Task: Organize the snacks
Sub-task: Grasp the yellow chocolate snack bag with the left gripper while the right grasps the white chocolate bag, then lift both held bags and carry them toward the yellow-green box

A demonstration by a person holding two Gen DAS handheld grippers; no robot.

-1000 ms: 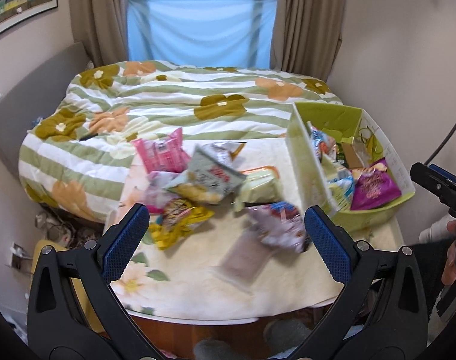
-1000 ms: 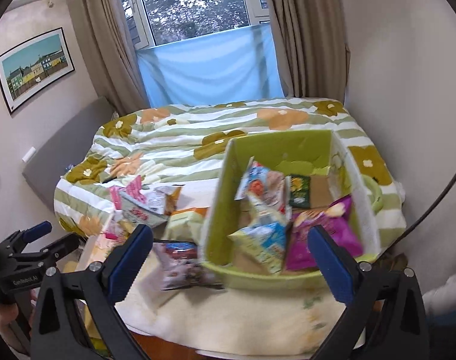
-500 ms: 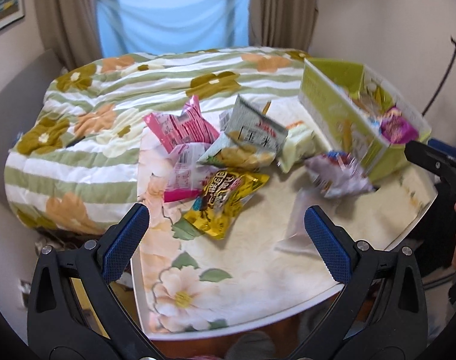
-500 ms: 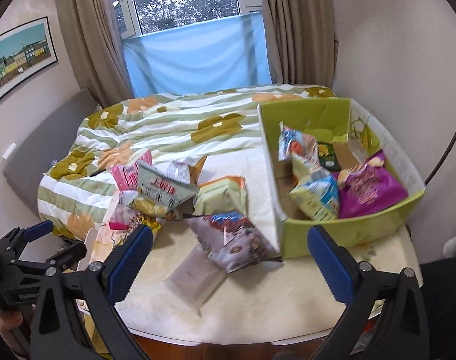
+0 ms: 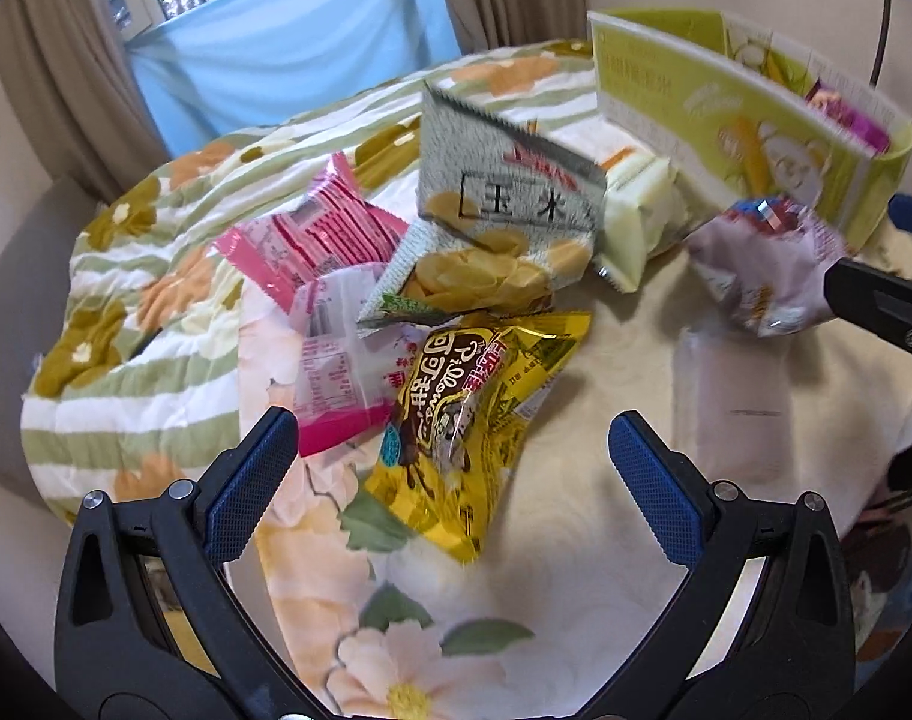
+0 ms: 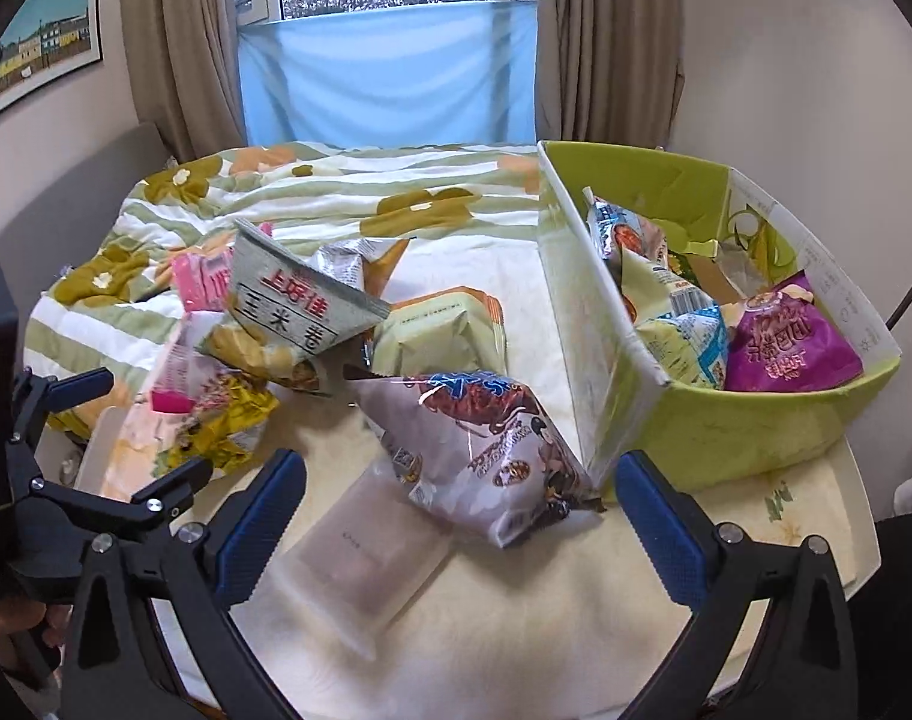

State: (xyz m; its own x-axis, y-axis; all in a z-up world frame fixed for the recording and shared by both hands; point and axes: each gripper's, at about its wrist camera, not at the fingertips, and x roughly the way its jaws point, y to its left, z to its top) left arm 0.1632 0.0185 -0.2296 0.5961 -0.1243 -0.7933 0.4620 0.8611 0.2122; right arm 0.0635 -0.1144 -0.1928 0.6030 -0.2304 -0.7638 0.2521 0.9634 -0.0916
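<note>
Loose snack bags lie on a table with a floral cloth [image 5: 576,570]. My left gripper [image 5: 450,480] is open and empty, just in front of a yellow chocolate-snack bag [image 5: 462,414]. Behind that bag are a grey corn-chip bag [image 5: 504,222], pink packets [image 5: 318,234] and a pale green packet [image 5: 636,216]. My right gripper [image 6: 456,516] is open and empty, over a clear flat packet [image 6: 366,564] and a silvery purple bag [image 6: 486,450]. A green box [image 6: 726,420] on the right holds several bags, one of them purple [image 6: 786,348].
A bed with a striped floral quilt [image 6: 336,192] lies right behind the table. A window with a blue cover and curtains is beyond it. The left gripper also shows at the left edge of the right wrist view [image 6: 96,450]. A wall stands to the right of the box.
Both grippers have moved down and closer to the table. The left one swung left onto the yellow bag; the right one shifted left from the box to the silvery bag. Both stayed open.
</note>
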